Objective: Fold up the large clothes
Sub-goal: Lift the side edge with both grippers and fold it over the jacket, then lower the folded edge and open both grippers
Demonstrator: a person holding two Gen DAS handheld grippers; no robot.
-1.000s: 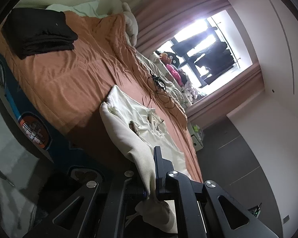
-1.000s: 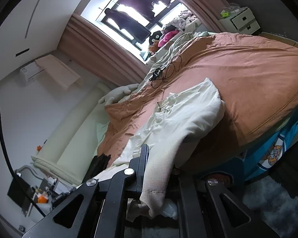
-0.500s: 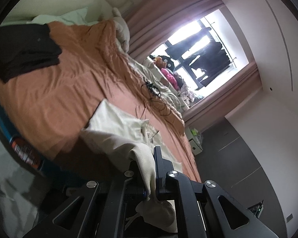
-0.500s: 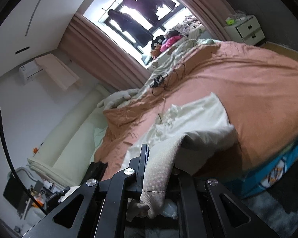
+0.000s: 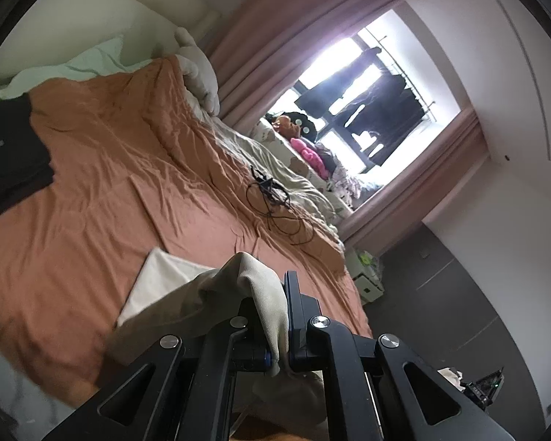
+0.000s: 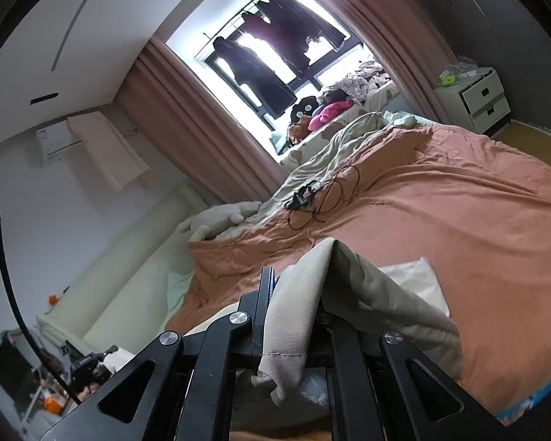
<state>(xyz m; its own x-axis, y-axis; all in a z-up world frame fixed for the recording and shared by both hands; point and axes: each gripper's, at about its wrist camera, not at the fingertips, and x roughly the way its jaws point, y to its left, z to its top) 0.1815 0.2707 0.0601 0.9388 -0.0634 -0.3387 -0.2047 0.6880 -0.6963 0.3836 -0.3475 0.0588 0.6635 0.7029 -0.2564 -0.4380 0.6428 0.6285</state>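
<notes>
Left wrist view: sits just behind the left claw [image 5: 281,316], low over the bed [image 5: 92,220], looking along its fingers toward the window [image 5: 363,110] at 1 o'clock; frame strongly rolled.
Right wrist view: just behind the right claw [image 6: 294,316], facing the window [image 6: 275,47] at 12 o'clock.
Shared: bed, window, black cable [image 5: 275,202] [image 6: 323,198], cream garment [image 5: 172,283] [image 6: 415,283].

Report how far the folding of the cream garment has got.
Done: a folded black garment lies on the orange bedspread. In hand: left gripper and right gripper each pinch the cream garment, carrying it over. Left: lay it flat, fold again.
</notes>
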